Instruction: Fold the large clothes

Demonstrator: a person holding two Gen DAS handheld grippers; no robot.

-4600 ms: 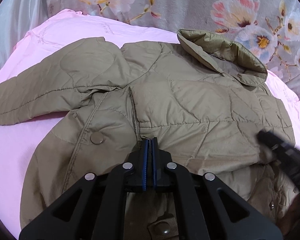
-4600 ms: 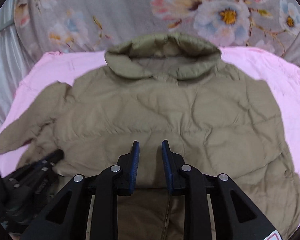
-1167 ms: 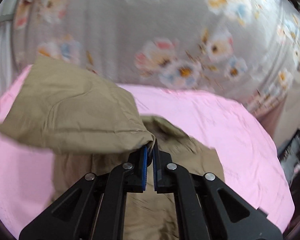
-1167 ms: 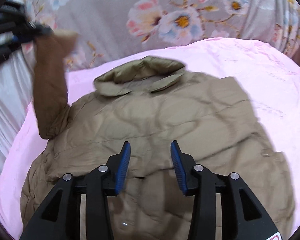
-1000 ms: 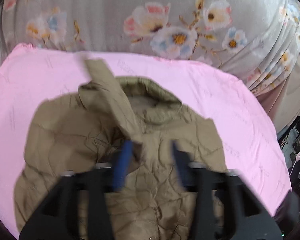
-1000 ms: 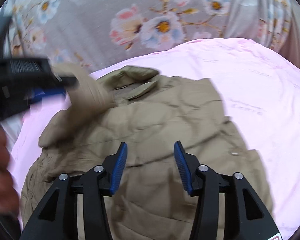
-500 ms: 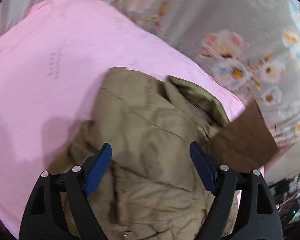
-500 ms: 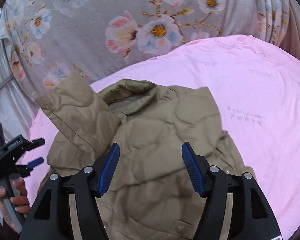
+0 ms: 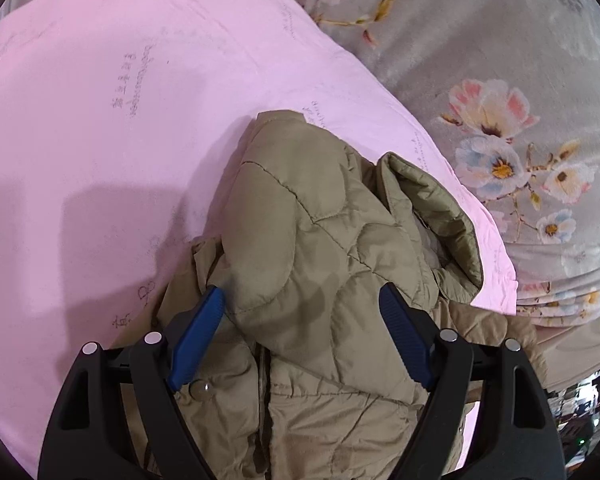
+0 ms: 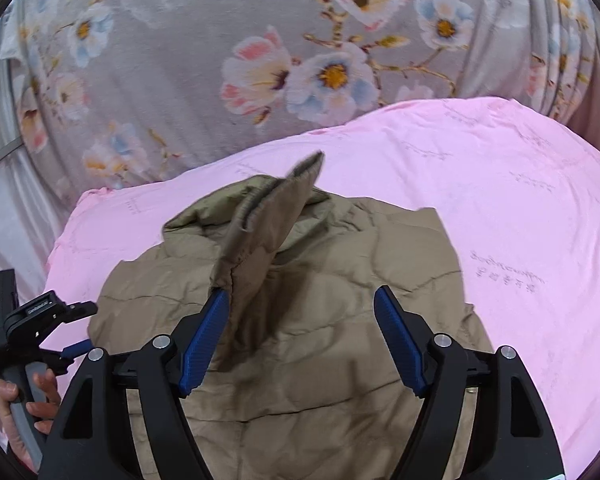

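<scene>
Right tool (image 10: pixel 300 320) opening — above jacket (image 10: pixel 340 360)

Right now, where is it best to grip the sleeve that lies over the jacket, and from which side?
Probably the sleeve's free cuff end, taken from the collar side. It sticks up off the jacket, so a tool can close on it alone, without catching the layers under it.

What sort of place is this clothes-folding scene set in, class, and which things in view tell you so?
Probably a bedroom at home: a pink sheet printed with small text covers what looks like a bed, a grey floral curtain hangs behind it, and a khaki quilted jacket lies on top.
</scene>
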